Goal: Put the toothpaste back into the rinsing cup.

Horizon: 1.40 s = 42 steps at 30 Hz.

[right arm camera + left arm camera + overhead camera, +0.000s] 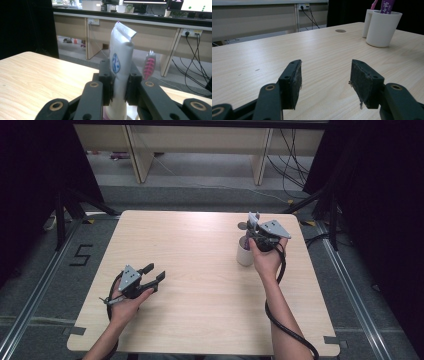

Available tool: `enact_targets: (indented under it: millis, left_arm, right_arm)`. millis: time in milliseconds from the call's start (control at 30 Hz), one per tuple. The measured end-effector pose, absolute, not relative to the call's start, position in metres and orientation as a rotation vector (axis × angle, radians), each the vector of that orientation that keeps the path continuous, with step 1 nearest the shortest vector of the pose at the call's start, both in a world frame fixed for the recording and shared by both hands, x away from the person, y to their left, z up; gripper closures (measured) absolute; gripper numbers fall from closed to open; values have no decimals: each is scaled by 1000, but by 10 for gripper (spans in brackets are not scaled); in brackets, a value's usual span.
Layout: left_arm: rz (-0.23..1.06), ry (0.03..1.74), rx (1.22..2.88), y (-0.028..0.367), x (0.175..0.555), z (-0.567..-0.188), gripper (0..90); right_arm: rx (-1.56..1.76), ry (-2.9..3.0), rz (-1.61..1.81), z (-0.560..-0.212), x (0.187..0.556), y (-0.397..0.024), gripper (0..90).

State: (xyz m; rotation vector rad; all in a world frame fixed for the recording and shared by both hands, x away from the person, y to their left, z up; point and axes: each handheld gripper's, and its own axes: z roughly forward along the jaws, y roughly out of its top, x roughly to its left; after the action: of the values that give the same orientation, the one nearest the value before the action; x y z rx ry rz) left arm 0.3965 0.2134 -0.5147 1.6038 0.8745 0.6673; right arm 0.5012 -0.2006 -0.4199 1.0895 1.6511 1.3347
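The right hand-held gripper [119, 82] has its jaws clamped narrowly on a white tube [120, 67] with a blue round mark, which stands upright between its pads with the crimped end rising above them; just beyond the jaws and to their right is a pink bristled brush head [149, 65]. In the high view this hand-held gripper sits directly over a white cup [244, 254] on the tabletop [200, 270]. The left hand-held gripper [325, 80] rests low over the tabletop with its jaws spread wide around nothing, and two white cups [383, 28] stand well ahead of it to its right.
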Motion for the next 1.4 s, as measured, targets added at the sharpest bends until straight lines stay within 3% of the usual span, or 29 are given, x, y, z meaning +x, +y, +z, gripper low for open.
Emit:
enact_targets:
  millis: [1400]
  left_arm:
    - [667, 875, 1609, 213, 396, -515, 422]
  right_arm:
    - [1156, 1670, 1330, -434, 496, -205, 761]
